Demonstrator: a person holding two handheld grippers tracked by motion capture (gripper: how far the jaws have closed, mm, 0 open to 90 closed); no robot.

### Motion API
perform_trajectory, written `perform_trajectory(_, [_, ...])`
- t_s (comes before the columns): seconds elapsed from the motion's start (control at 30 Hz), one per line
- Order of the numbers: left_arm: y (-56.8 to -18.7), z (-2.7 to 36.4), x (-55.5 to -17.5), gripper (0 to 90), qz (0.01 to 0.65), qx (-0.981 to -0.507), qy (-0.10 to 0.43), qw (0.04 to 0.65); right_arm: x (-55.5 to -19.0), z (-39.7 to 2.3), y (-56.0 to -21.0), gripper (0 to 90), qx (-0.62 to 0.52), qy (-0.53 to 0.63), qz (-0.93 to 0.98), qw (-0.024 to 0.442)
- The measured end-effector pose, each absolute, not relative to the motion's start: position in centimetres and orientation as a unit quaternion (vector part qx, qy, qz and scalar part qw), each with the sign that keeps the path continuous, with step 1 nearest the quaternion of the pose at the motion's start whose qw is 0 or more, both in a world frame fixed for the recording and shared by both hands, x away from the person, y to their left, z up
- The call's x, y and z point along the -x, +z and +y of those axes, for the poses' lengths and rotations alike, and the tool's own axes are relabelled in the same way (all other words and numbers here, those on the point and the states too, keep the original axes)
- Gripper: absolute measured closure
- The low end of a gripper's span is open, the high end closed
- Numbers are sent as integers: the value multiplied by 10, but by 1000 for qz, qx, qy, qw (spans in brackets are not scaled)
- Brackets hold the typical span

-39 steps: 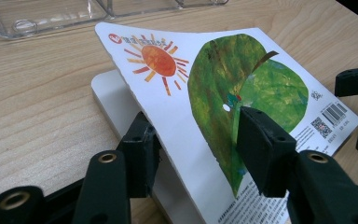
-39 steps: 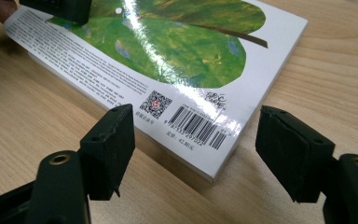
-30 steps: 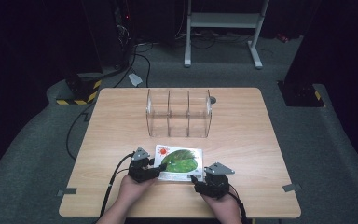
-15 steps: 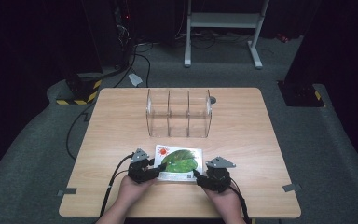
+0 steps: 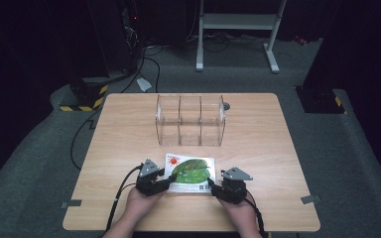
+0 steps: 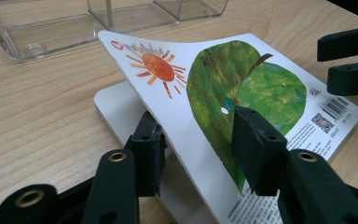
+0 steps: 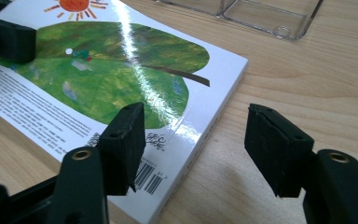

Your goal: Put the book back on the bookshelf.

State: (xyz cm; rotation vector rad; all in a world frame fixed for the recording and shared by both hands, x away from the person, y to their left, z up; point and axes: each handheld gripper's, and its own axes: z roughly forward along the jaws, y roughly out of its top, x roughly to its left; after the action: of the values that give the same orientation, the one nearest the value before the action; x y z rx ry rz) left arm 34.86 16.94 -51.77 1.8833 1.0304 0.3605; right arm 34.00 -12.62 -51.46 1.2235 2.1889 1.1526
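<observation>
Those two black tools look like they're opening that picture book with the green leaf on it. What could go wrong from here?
The left tool has only the thin, bowed cover between its closing jaws, so the cover could crease or slip free. The right tool stands open at the book's barcode corner, one jaw over the cover; nothing pins the book, so it may slide across the table instead of opening.

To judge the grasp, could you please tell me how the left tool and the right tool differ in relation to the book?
The left tool has the book's lifted cover between its jaws, while the right tool has nothing between them. The left one works at the raised edge, the right one at a flat corner, one jaw over it, one over the table. Both are open, jaws just closing.
</observation>
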Motion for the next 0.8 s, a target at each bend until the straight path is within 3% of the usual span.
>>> perform_trajectory(0.8, [-513,168,-341,577,386,-771,181,473,-337,-127,-509,312,-457,424,766,157])
